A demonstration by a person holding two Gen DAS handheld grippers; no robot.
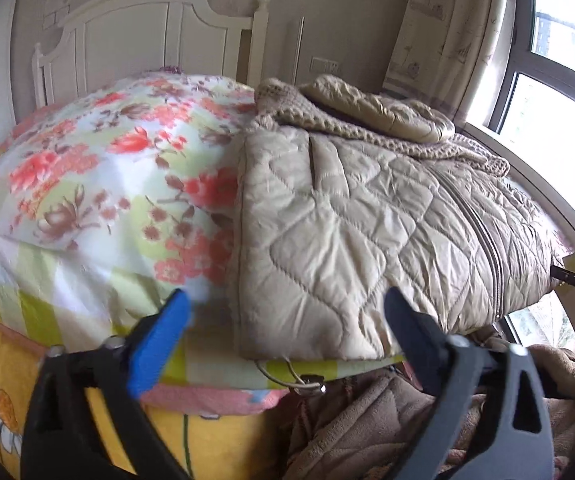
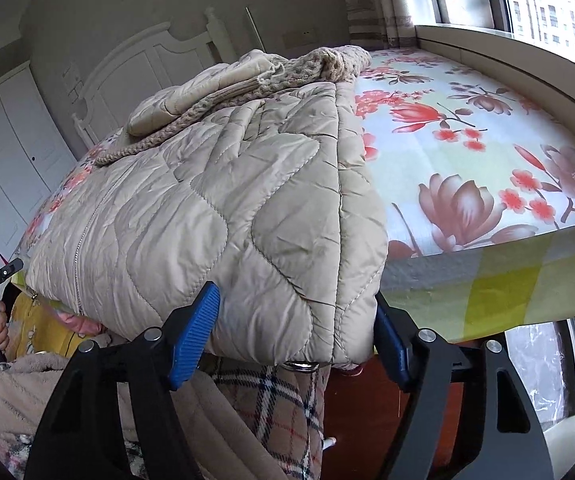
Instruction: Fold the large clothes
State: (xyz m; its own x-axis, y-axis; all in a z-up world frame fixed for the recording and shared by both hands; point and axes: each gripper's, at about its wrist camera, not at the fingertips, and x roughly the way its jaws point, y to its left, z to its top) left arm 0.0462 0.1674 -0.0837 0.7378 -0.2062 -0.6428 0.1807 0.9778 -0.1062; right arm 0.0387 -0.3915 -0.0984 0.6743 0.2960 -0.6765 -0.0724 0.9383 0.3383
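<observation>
Beige quilted jacket (image 2: 207,208) folded on floral bed (image 2: 467,128); both grippers empty, spread

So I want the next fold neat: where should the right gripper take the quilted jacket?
Probably the near hem corner of the quilted jacket, from the bed's foot edge: it overhangs the floral sheet, and the open right gripper already faces it.

Quilted jacket (image 2: 207,208) covers the bed's near edge; its hem overhangs. Open floral bedsheet (image 2: 467,128) to the jacket's window side, as far as the windowsill (image 2: 487,46). Knit collar (image 2: 327,60) bunched on the far end. Headboard (image 1: 147,36) blocks beyond. Below the edge, plaid fabric (image 2: 279,400) crowds the gap.
</observation>
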